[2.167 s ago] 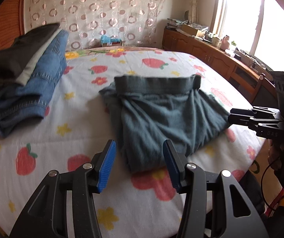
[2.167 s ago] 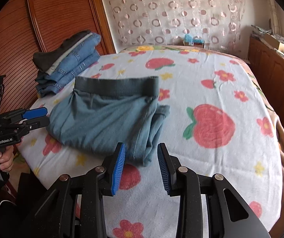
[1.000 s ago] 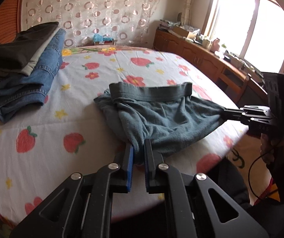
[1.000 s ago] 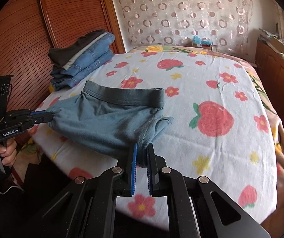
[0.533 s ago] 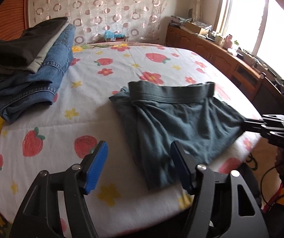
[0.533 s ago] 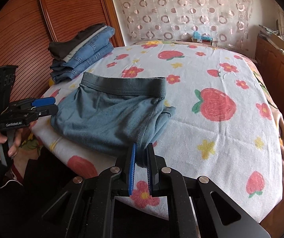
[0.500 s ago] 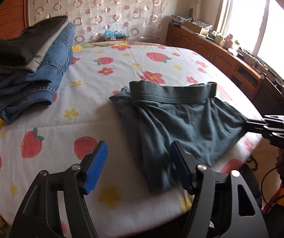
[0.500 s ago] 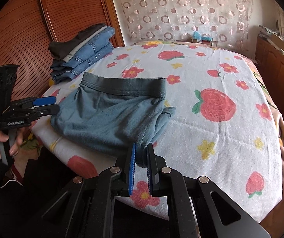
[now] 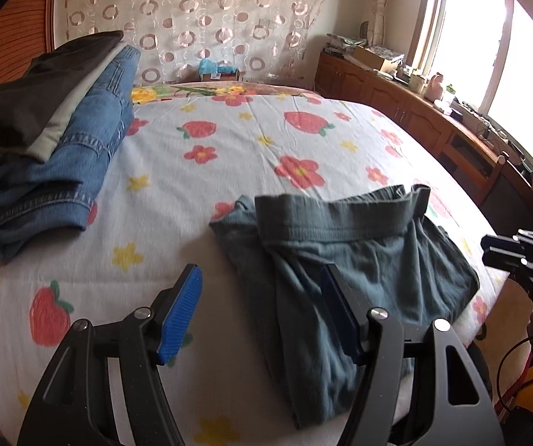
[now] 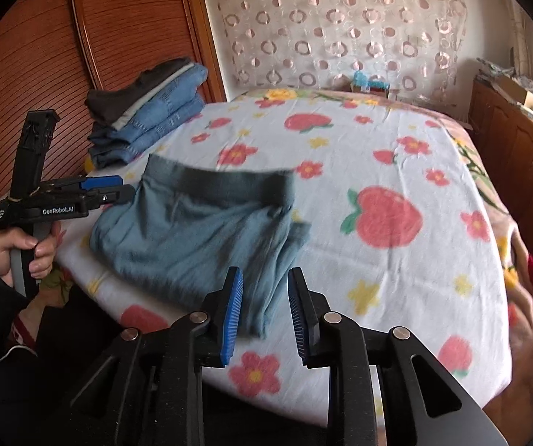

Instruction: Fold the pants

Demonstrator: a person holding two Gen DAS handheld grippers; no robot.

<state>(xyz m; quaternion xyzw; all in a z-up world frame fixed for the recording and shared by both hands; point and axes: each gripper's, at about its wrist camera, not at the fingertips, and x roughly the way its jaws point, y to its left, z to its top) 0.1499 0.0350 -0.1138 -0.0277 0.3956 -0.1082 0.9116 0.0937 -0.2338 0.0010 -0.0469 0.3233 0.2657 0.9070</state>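
Pants (image 9: 344, 260) lie at the bed's (image 9: 199, 193) near edge; left tongs (image 9: 262, 312) wide, right tongs (image 10: 264, 310) narrowly parted.

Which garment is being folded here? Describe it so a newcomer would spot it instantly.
Start at the bed with the strawberry-and-flower sheet. Near its front edge lie teal-grey pants with a wide ribbed waistband. Unlike the stack of jeans by the wooden wall, they lie alone, spread flat, soft and plain.

One pair of grey-blue pants (image 9: 344, 260), one stack of folded clothes (image 9: 43, 160), two claws.
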